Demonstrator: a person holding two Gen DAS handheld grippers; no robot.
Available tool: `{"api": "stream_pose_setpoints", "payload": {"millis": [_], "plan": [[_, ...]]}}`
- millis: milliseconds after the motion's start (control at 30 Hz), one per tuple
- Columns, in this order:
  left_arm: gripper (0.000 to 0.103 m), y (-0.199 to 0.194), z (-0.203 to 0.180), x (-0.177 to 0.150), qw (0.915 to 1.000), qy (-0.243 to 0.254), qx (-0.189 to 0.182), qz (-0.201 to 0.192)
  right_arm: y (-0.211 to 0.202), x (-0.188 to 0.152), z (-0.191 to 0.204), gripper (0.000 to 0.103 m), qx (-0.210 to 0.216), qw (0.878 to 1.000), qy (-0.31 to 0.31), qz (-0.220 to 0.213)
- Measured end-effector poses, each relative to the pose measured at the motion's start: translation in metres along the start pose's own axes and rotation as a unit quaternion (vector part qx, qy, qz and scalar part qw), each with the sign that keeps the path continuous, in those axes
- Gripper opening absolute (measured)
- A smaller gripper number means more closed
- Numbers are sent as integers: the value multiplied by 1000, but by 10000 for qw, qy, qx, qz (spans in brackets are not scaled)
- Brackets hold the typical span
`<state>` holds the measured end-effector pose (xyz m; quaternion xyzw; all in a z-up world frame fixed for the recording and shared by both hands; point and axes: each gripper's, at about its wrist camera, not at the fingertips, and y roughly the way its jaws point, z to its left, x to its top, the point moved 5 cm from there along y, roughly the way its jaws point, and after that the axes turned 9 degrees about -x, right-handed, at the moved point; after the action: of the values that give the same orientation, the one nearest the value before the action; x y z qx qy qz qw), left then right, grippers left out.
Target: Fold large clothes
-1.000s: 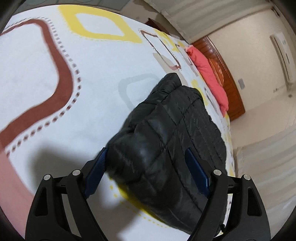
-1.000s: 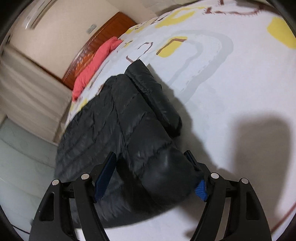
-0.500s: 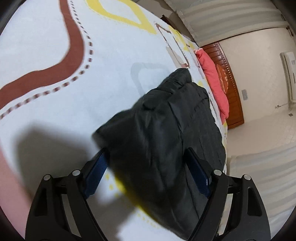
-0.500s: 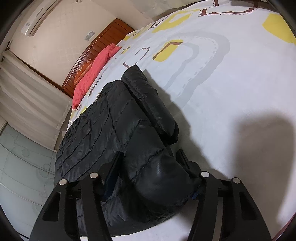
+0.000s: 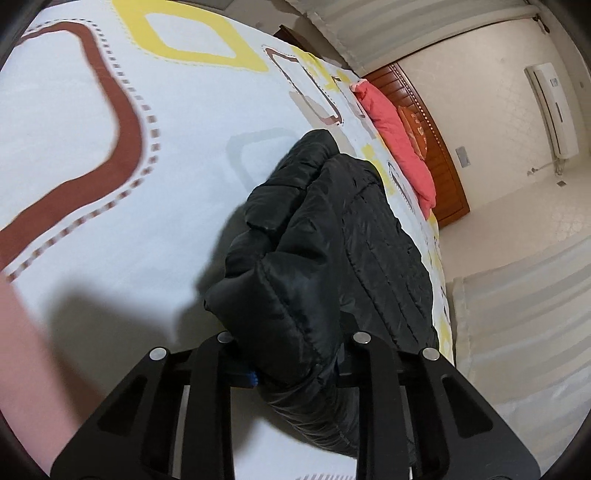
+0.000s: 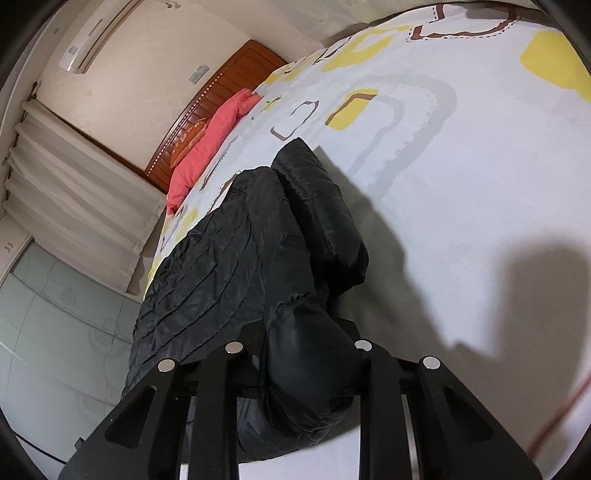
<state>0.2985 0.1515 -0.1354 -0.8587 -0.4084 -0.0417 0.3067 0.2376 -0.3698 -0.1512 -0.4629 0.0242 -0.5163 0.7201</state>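
black quilted puffer jacket (image 5: pixel 332 251) lies on a bed, on a white bedspread (image 5: pixel 74 122) printed with yellow, brown and grey rounded shapes. the jacket sits near one long edge of the bed, its body spread flat and ribbed with stitch lines.

in the left wrist view, the left gripper (image 5: pixel 291 363) has its two black fingers drawn in close around a thick, puffy fold at the jacket's near end. the fold bulges up between the fingers and hides their tips, apart from a small sliver of blue pad. a dark shadow falls on the bedspread to the left of the jacket.

in the right wrist view, the right gripper (image 6: pixel 306 369) pinches another padded bunch of the jacket (image 6: pixel 221 280), which fills the gap between its fingers. a rolled, sleeve-like part of the jacket runs away from the gripper towards the head of the bed. the gripper's shadow lies on the sheet to the right.

at the far end of the bed, a coral pink quilt (image 5: pixel 399 147) rests against a reddish wooden headboard (image 5: pixel 439 147). a white air conditioner (image 6: pixel 96 35) is mounted high on the cream wall, and pale curtains (image 6: pixel 74 192) hang beside the bed.
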Motion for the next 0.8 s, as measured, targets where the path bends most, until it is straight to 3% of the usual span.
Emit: {"api": "stream_pose_setpoints", "payload": {"millis": [300, 500, 600, 733, 800], "plan": [[25, -67, 28, -41, 9998, 66, 41, 205, -53, -48, -42, 23, 43, 9995, -3, 311], [25, -84, 33, -49, 9997, 104, 47, 238, -72, -66, -54, 23, 45, 9994, -20, 334], [36, -84, 31, -42, 9997, 103, 65, 234, -73, -66, -55, 29, 80, 9994, -39, 340], [69, -101, 34, -39, 9999, -18, 110, -14, -80, -61, -61, 41, 90, 9996, 100, 252], [72, -105, 39, -36, 9999, -86, 129, -77, -84, -62, -65, 51, 80, 9996, 182, 196]]}}
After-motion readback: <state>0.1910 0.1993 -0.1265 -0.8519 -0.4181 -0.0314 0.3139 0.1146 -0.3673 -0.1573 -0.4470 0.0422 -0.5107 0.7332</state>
